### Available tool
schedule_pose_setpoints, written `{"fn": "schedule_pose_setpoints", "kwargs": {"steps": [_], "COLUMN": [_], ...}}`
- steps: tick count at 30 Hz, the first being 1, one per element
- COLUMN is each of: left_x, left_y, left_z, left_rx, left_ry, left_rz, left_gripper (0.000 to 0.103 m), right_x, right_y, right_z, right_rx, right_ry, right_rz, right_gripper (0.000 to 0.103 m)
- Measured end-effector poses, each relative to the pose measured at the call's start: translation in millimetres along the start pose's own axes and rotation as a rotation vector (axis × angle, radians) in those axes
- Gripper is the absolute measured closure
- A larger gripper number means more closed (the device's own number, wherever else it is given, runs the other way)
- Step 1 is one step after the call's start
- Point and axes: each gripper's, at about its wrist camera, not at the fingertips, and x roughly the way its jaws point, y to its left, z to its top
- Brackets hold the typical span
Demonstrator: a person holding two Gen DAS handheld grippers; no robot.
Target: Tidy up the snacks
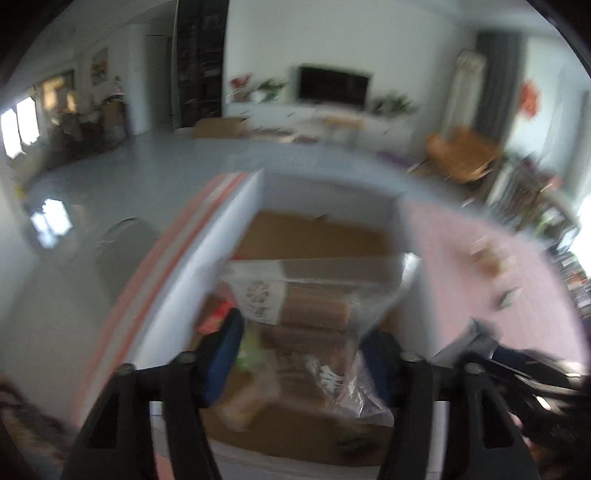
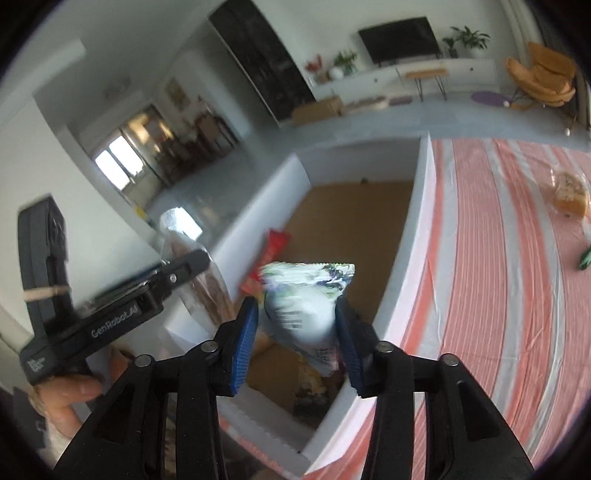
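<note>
Right wrist: right gripper jaws apart, white packet loose between, dropping into box | left gripper likewise parted over clear bag

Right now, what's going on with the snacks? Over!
Both hand-held grippers open over white box. Clear bag and white packet dropping in. Nothing blocking.

Mounted just behind each gripper, both fisheye views looking forward and steeply down along the black fingers. Left gripper close above a white box, blurred. Right gripper near above the same white box, left gripper to its left. Shared beyond the fingertips: box, striped cloth, television.
</note>
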Motion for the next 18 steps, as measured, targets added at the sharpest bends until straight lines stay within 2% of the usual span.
{"fn": "schedule_pose_setpoints", "kwargs": {"steps": [2, 5, 7, 10, 12, 13, 15, 17, 18], "left_x": [20.2, 27.8, 23.9, 13.1, 3.6, -1.7, -8.6, -13.5, -13.6], "left_y": [3.9, 2.4, -7.2, -33.0, -56.4, -72.1, -108.2, -147.5, -165.2], "left_z": [-9.4, -17.1, -12.3, -4.7, -1.3, -2.1, -2.7, -10.3, -13.7], "left_rx": [-0.003, -0.044, -0.056, -0.064, -0.051, -0.035, 0.012, 0.085, 0.127], "left_ry": [0.040, 0.018, -0.028, -0.088, -0.113, -0.114, -0.103, -0.082, -0.071], "left_rz": [0.063, 0.049, 0.029, -0.057, -0.148, -0.186, -0.286, -0.378, -0.409], "left_gripper": [0.030, 0.015, 0.011, 0.003, 0.003, 0.003, 0.003, 0.002, 0.002], "right_x": [8.3, -6.7, -17.3, -36.9, -42.1, -43.9, -48.0, -52.6, -56.5], "right_y": [-9.8, -35.2, -55.8, -96.0, -124.7, -142.4, -171.7, -200.4, -209.5], "right_z": [-7.4, -23.1, -33.2, -51.7, -68.3, -79.2, -98.2, -121.1, -129.7], "right_rx": [0.011, 0.028, 0.044, 0.083, 0.103, 0.117, 0.156, 0.221, 0.250], "right_ry": [0.028, -0.020, -0.062, -0.114, -0.133, -0.136, -0.129, -0.115, -0.116], "right_rz": [-0.052, -0.105, -0.175, -0.331, -0.493, -0.594, -0.740, -0.843, -0.867], "right_gripper": [0.040, 0.035, 0.033, 0.030, 0.030, 0.030, 0.030, 0.030, 0.030]}}
